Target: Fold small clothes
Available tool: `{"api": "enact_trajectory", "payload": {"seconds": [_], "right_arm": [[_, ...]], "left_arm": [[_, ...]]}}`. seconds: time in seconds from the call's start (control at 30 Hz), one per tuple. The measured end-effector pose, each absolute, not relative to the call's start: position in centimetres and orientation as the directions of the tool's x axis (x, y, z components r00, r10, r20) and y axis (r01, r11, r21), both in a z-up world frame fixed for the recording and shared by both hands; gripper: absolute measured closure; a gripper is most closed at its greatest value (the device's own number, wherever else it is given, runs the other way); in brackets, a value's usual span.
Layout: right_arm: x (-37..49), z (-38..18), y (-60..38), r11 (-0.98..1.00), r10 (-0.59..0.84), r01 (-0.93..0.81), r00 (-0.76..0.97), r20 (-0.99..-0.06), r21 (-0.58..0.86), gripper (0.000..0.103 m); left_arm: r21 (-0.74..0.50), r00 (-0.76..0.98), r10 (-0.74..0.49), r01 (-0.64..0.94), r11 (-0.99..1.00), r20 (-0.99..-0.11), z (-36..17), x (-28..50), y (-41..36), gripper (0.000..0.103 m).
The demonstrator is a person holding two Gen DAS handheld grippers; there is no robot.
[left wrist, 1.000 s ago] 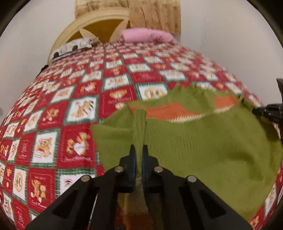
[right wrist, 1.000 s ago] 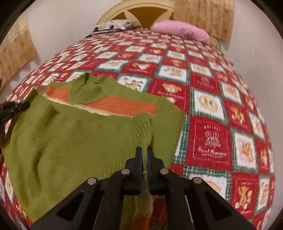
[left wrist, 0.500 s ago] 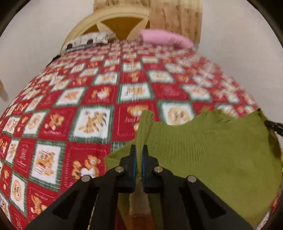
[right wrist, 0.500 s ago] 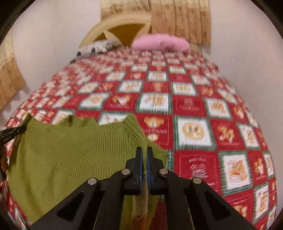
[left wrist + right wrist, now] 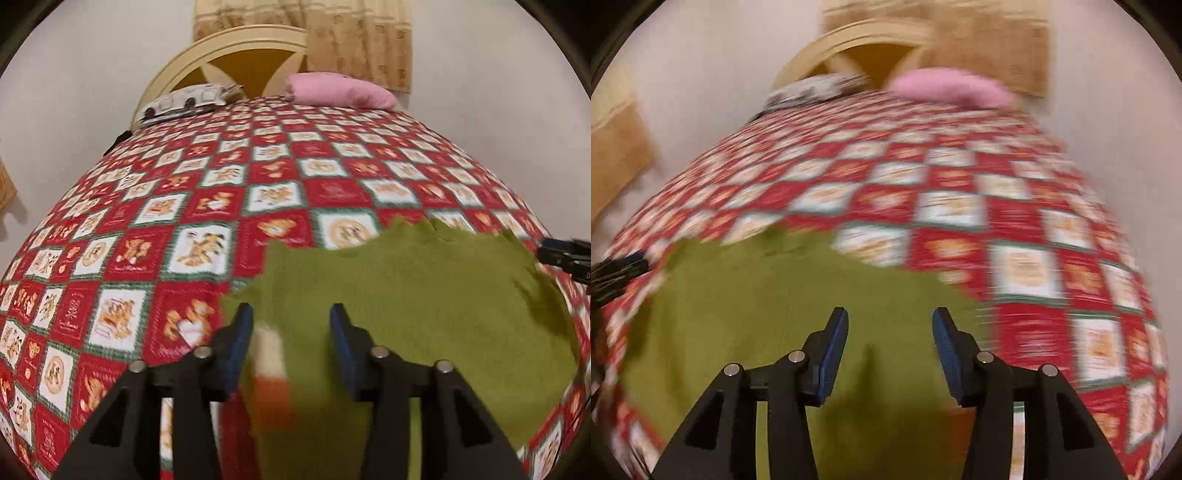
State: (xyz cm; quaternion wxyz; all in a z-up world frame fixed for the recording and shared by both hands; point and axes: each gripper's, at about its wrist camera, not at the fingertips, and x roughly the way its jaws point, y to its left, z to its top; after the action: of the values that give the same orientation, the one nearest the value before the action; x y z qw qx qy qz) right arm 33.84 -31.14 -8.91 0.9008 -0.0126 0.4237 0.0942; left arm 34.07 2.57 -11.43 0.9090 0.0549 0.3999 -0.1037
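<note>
Both grippers are letting go. My left gripper (image 5: 291, 317) has its jaws opening, blue pads spread, with a strip of the green sweater (image 5: 424, 295) lying between them but pressed by neither pad. My right gripper (image 5: 890, 321) is opening the same way above the sweater (image 5: 757, 302), nothing pinched. Its view is smeared, so I read the cloth there only roughly.

Below the left jaws a bit of white and orange knit (image 5: 273, 373) shows under the green, probably the striped part now covered by the upper layer. From that I judge one fold is made: the near edge has been brought over the far part, and the sweater lies doubled on the quilt (image 5: 184, 221), near the front of the bed and to the right of my left gripper. Its far edge is ragged, not squared, and the right end bunches beside the other gripper's tip (image 5: 565, 254).

What is left, as I see it: smooth the top layer, line up the edges, and most likely one more fold across to make a compact packet. I see no other clothes waiting. Beyond lie open quilt, then a pink pillow (image 5: 340, 90) and a patterned pillow (image 5: 184, 101) at the headboard (image 5: 236, 44).
</note>
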Motion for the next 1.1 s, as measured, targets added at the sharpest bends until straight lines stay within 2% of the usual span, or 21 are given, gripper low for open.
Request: {"api": "enact_trajectory", "payload": {"seconds": [0.07,0.2,0.33,0.47,0.6,0.77,0.87,1.0,1.03,1.1], "right_arm": [[33.9,-10.0,-28.0,0.953,0.253,-0.280,0.541,-0.802,0.111,0.054],[36.5,-14.9,-23.7,0.955,0.204,-0.286,0.426,-0.881,0.082,0.053],[39.6,-15.6,-23.5,0.976,0.148,-0.214,0.487,-0.861,0.046,0.053],[42.5,-15.8,-23.8,0.984,0.124,-0.172,0.504,-0.855,0.041,0.053],[44.0,-15.6,-23.7,0.990,0.092,-0.135,0.526,-0.845,0.024,0.053],[40.1,-13.0,-25.6,0.983,0.184,-0.113,0.554,-0.812,0.146,0.051],[35.5,-11.7,-26.3,0.978,0.197,-0.166,0.577,-0.793,0.122,0.050],[34.1,-13.9,-27.0,0.993,0.084,-0.117,0.492,-0.867,0.029,0.050],[34.5,-14.8,-27.6,0.993,0.088,-0.106,0.478,-0.874,0.042,0.045],[35.5,-15.0,-28.5,0.994,0.100,-0.085,0.498,-0.861,0.067,0.043]], "left_arm": [[0.033,0.636,-0.142,0.256,0.966,-0.758,-12.5,33.4,1.5,0.056],[0.033,0.597,-0.104,0.214,0.976,-0.795,-15.5,33.8,1.5,0.055],[-0.003,0.606,-0.120,0.191,0.982,-0.786,-15.1,33.4,2.3,0.055],[-0.002,0.628,-0.103,0.159,0.987,-0.771,-14.2,33.0,3.1,0.040],[-0.014,0.618,-0.099,0.141,0.990,-0.780,-14.8,32.4,3.3,0.039],[-0.008,0.623,-0.098,0.145,0.989,-0.776,-14.5,29.9,3.4,0.039],[0.045,0.657,-0.083,0.176,0.983,-0.749,-13.8,28.3,2.3,0.023],[0.146,0.635,0.004,0.171,0.974,-0.772,-14.9,29.2,0.5,0.023],[0.159,0.622,0.029,0.154,0.975,-0.782,-15.6,29.9,0.4,0.023],[0.157,0.613,0.055,0.113,0.981,-0.788,-16.2,31.0,0.9,0.015]]}}
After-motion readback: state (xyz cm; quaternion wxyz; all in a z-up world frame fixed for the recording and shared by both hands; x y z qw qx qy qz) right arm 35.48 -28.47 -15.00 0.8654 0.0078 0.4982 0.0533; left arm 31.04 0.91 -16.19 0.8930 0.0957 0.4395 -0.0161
